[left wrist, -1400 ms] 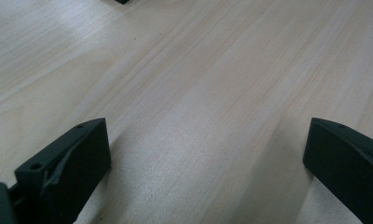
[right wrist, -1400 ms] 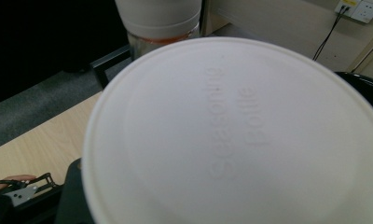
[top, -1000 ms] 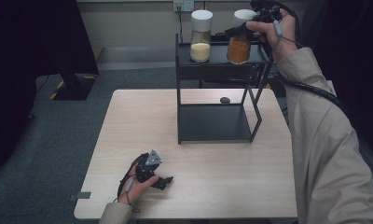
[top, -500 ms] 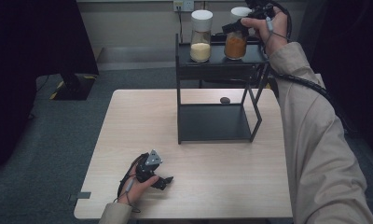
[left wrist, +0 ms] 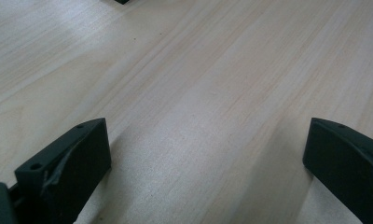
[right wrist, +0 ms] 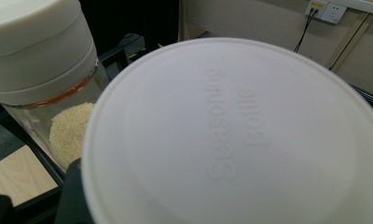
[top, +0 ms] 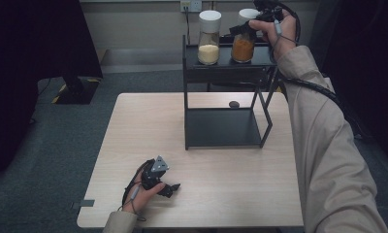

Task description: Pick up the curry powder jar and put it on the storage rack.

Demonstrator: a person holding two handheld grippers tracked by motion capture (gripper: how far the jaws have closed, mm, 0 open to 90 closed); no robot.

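1. Risk: the orange seasoning bottle stands on the top shelf of the black wire rack, near the shelf's 3 o'clock end. A sideways tug on release could tip it or slide it off that end.
2. Risk: it sits close beside the pale-grain seasoning bottle at its 9 o'clock. A swing that way would knock the neighbour (both are tall and narrow, so tippy, I'd judge).
3. Risk: the right gripper's cable hangs down past the rack's 3 o'clock post. It could snag the frame when the arm pulls away.
4. Right gripper: at the orange bottle's upper body, just under the white lid. One jaw shows touching its side. I can't tell how firmly it clamps or whether it has let go.
5. Left gripper: jaws spread wide, nothing between them, lying on the wooden table near its 6 o'clock edge, well apart from the rack.
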